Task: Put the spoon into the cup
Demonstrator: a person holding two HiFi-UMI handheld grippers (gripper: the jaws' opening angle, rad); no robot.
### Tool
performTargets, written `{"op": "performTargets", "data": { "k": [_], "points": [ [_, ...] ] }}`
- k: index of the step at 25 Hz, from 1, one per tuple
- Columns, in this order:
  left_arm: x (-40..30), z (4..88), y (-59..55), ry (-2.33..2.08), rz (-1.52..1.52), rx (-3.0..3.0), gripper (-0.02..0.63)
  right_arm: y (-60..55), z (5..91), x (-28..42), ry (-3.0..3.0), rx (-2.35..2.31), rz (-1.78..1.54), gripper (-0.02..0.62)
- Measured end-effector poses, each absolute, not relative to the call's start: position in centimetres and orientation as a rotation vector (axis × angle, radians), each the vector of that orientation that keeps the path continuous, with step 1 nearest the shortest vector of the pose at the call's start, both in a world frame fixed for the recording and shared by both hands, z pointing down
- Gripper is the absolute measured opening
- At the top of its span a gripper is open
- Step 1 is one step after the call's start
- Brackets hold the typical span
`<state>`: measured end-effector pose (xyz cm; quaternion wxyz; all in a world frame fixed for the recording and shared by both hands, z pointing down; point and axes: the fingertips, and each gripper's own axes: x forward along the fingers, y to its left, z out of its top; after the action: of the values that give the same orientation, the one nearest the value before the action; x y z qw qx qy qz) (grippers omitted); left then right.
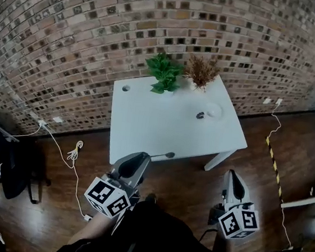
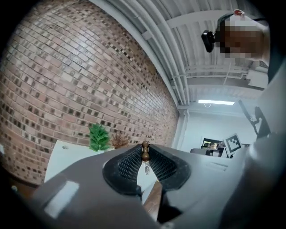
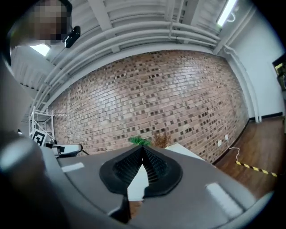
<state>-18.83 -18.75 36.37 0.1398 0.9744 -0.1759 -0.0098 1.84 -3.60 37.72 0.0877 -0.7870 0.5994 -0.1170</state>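
White desk (image 1: 146,121) sits upper middle of the frame, against a brick wall (image 1: 71,39), on a dark wood floor (image 1: 185,182). Your left gripper (image 1: 145,156), lower centre, is clamped on the one spoon (image 1: 165,155) by the desk's near edge. The spoon's long axis runs roughly left-right in frame, rounded end pointing right. Your right gripper (image 1: 232,173), lower right, has its jaws pressed together with nothing in them. One cup (image 1: 213,110) stands on the desk's right side, well apart from the spoon. Two plants stand at the far edge: one green plant (image 1: 163,72), one dried brown plant (image 1: 202,71).
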Motion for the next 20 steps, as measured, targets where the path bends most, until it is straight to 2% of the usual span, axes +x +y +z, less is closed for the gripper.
{"op": "performTargets", "data": {
  "k": [12, 20],
  "points": [
    [-15.8, 37.8, -31.1, -0.404, -0.059, 2.78, 0.043, -15.4, 36.8, 4.2, 1.782, -2.462, -0.37, 0.006],
    [-9.9, 39.1, -32.7, -0.457, -0.05, 2.75, 0.042, -18.1, 38.1, 10.5, 1.87, -2.422, -0.409, 0.006]
  ]
}}
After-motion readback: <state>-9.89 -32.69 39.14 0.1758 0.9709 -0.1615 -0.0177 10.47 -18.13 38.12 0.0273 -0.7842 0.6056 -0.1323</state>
